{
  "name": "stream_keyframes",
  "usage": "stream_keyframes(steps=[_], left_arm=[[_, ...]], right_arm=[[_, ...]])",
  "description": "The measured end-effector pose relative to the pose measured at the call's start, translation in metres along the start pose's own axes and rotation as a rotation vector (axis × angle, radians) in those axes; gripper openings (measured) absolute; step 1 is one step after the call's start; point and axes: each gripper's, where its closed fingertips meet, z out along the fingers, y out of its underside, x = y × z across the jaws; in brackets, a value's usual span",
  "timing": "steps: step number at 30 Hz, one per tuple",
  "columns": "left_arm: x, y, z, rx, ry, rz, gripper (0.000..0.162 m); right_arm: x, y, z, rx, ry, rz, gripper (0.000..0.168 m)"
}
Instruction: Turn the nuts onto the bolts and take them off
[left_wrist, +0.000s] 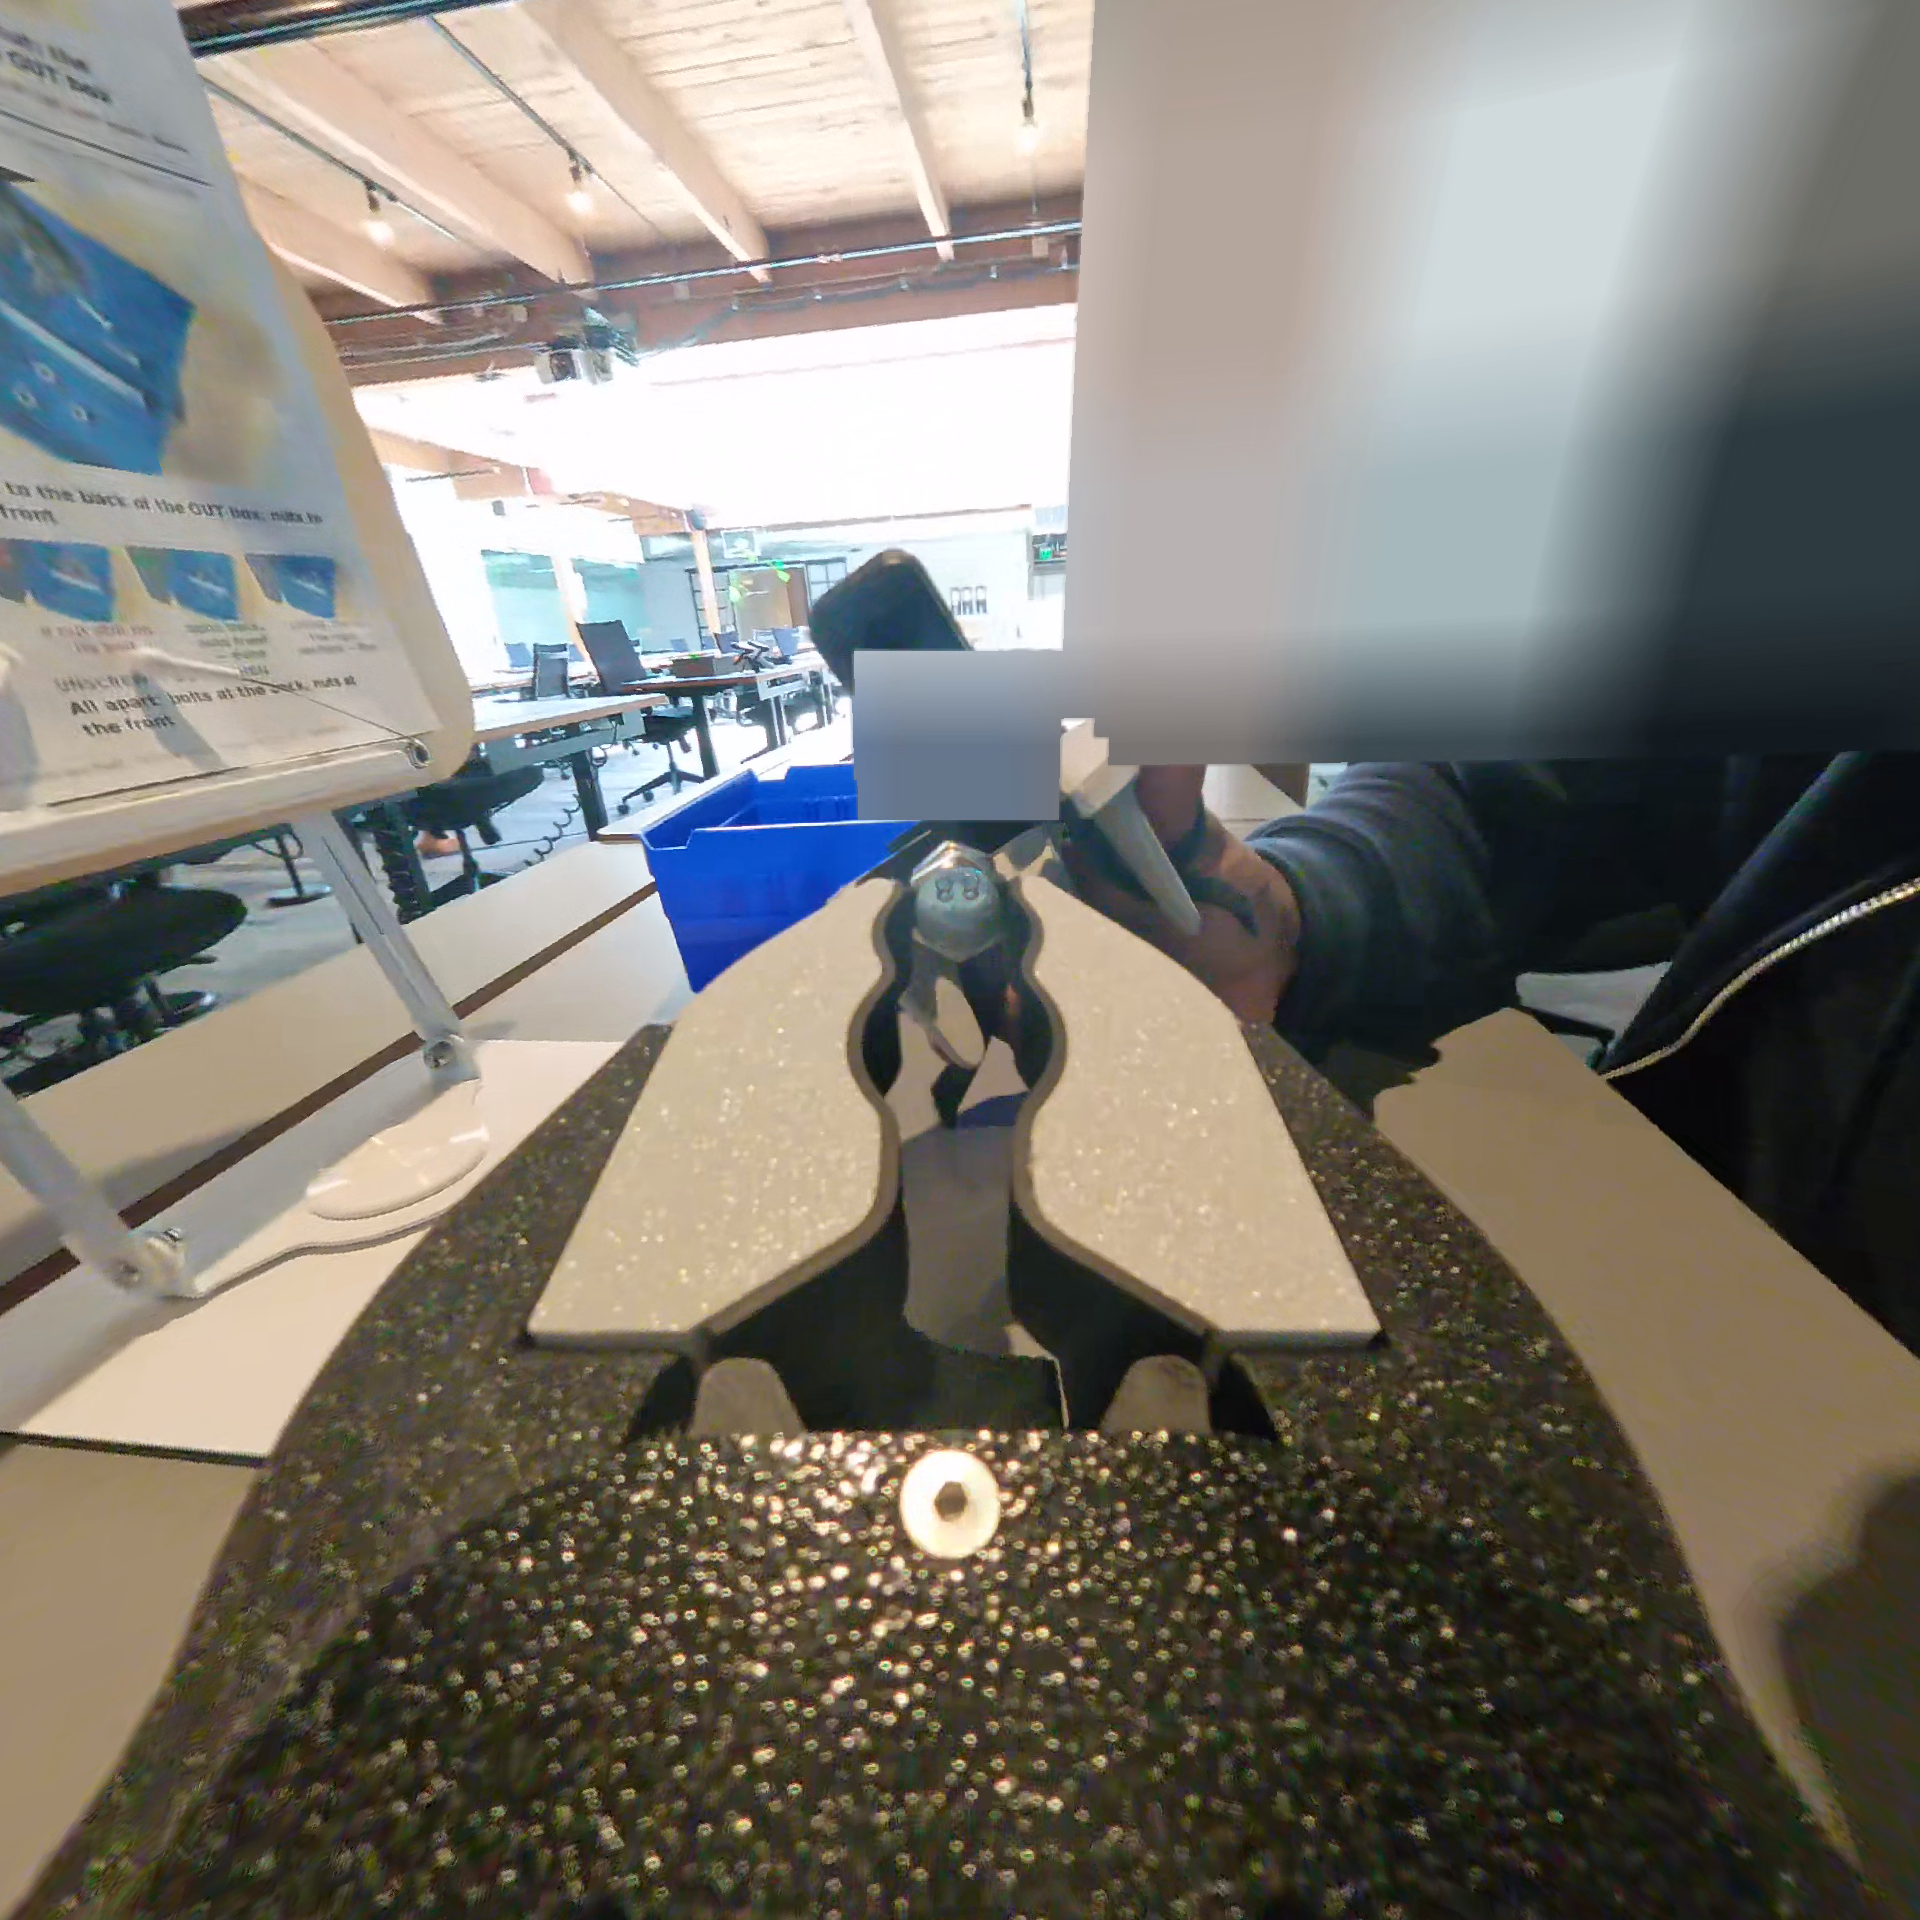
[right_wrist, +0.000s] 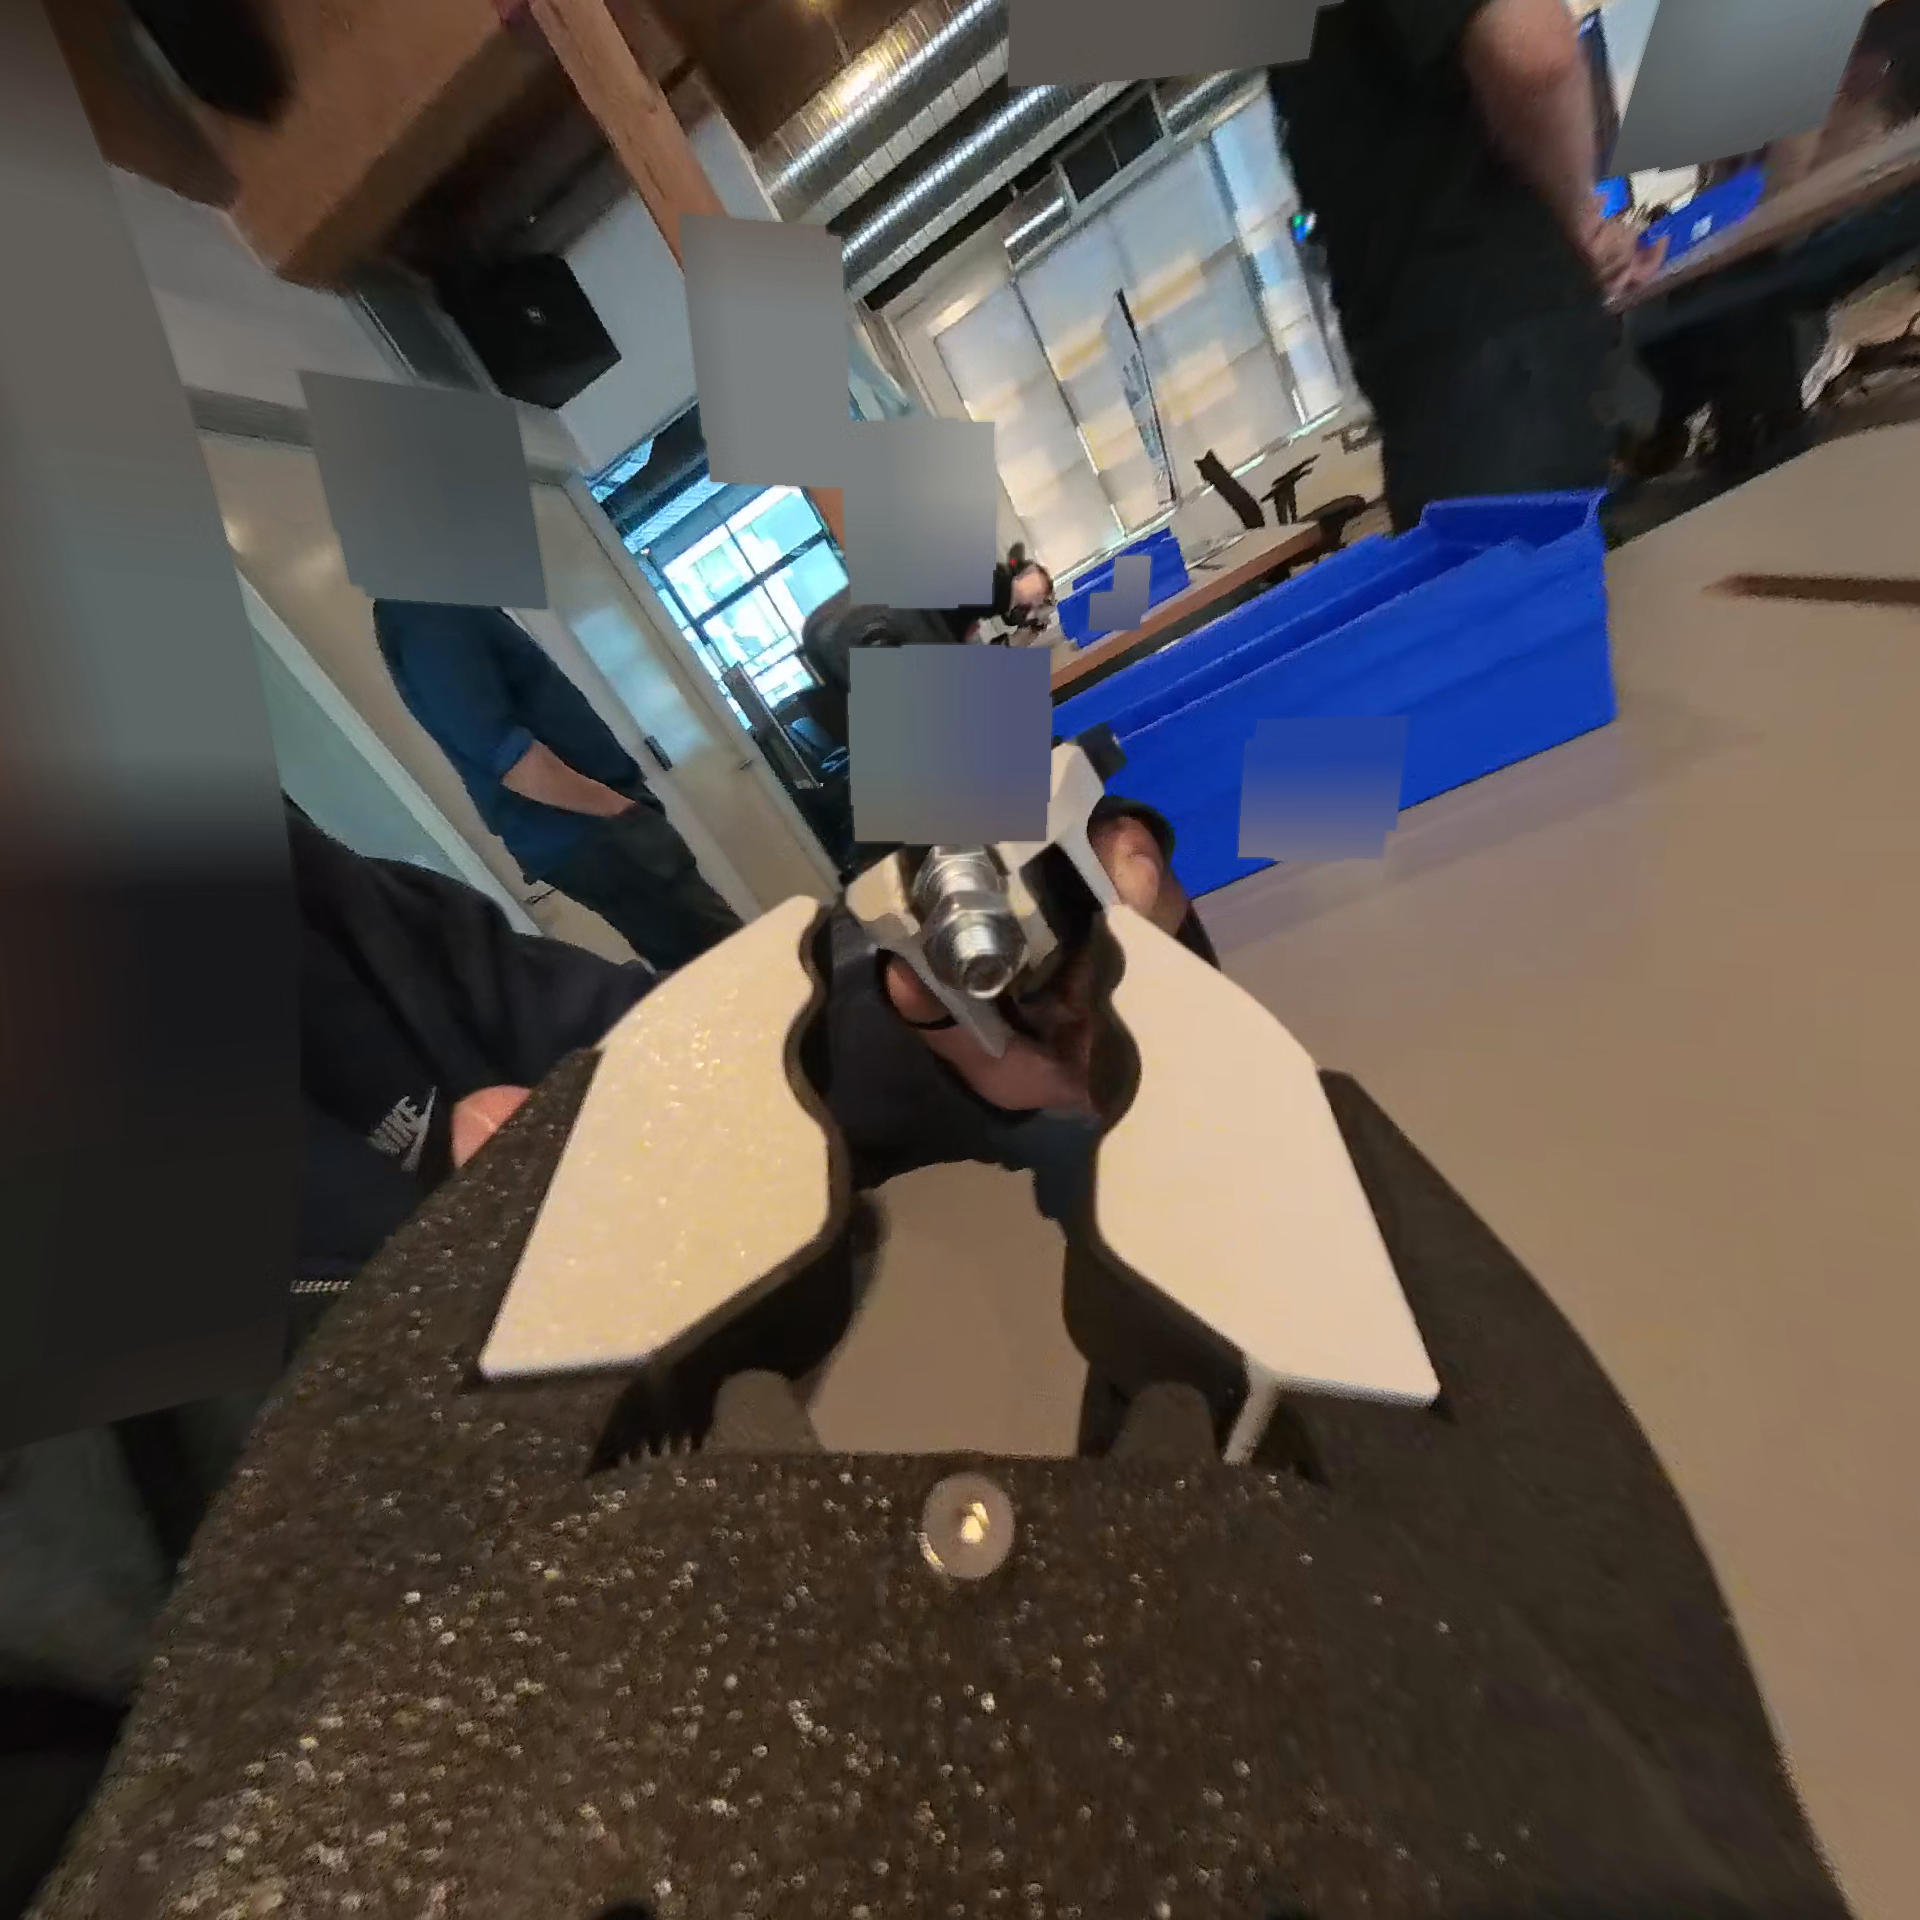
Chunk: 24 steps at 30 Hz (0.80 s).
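The left gripper (left_wrist: 951, 914) is clamped on the hex head of a bolt (left_wrist: 951, 912), pinched right at its fingertips, so the bolt sits held up in the air above the table (left_wrist: 1621, 1247) rather than lying on it. Its long axis runs straight away from the left gripper toward the far side, where the right gripper waits. In the right wrist view the same bolt points its threaded end back at the camera, with a nut (right_wrist: 961, 940) already sitting on the thread close to the tip. The right gripper (right_wrist: 966, 940) has its jaws spread, one fingertip on each side of the nut and neither touching it, so it grips nothing. The two tools face each other nose to nose along the bolt's axis, and the right one is the nearer to the nut. Whatever turn comes next probably depends on the right fingers closing square across the nut's flats while staying in line with that axis; whether the nut is going on or coming off cannot be told. A blue bin (right_wrist: 1382, 644) stands on the table to the far right.
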Motion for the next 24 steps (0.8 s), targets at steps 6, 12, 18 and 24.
stream_keyframes(steps=[6,12,18,24], left_arm=[[0.005,0.001,0.003,0.014,0.047,-0.07,0.016],[0.005,0.008,0.007,0.05,0.176,-0.443,0.016],[0.001,0.013,0.008,0.07,0.19,-0.57,0.016],[-0.003,0.002,0.003,0.036,0.055,-0.23,0.016]], right_arm=[[-0.001,0.007,0.001,-0.068,0.043,-0.146,0.019],[0.006,0.011,-0.005,-0.201,0.247,-0.845,0.019],[0.009,0.014,-0.008,-0.221,0.354,-1.16,0.033],[0.001,0.0,-0.001,-0.082,0.194,-0.496,0.055]])
